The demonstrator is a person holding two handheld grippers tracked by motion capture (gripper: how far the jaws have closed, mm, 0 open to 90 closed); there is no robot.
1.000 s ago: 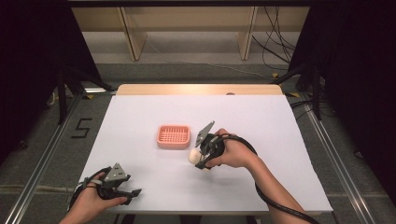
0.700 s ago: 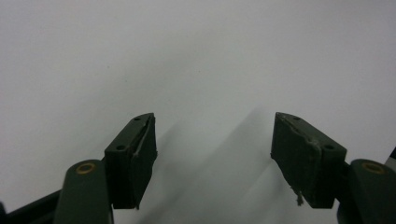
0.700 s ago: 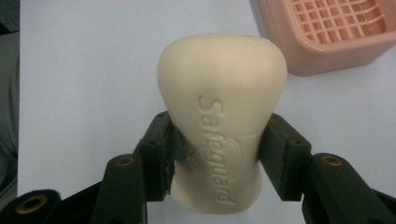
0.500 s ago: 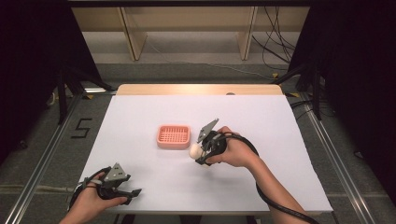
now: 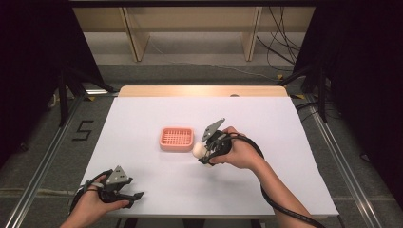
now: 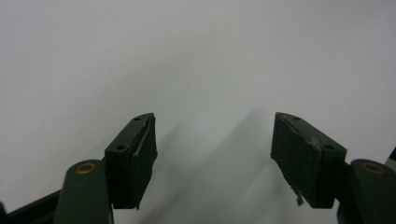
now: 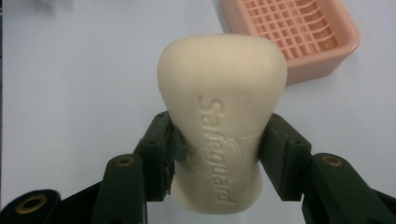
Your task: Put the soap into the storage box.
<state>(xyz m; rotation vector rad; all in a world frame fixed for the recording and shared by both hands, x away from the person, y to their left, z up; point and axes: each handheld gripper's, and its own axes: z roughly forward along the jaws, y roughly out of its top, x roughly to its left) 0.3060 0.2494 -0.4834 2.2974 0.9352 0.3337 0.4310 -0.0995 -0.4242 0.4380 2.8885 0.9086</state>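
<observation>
While right gripper clamps soap bar by narrow waist, just right of pink soap dish: smooth bar may slip, miss dish. Left gripper spread wide, nothing between jaws, near-left table corner.

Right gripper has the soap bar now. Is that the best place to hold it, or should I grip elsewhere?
Keep it. The right gripper pinches the soap bar across its narrow waist, one pad on each long edge, coming in from the end. The bar flares wider above the pads, so it is unlikely to slip forward, and its free end points toward the pink soap dish.
</observation>
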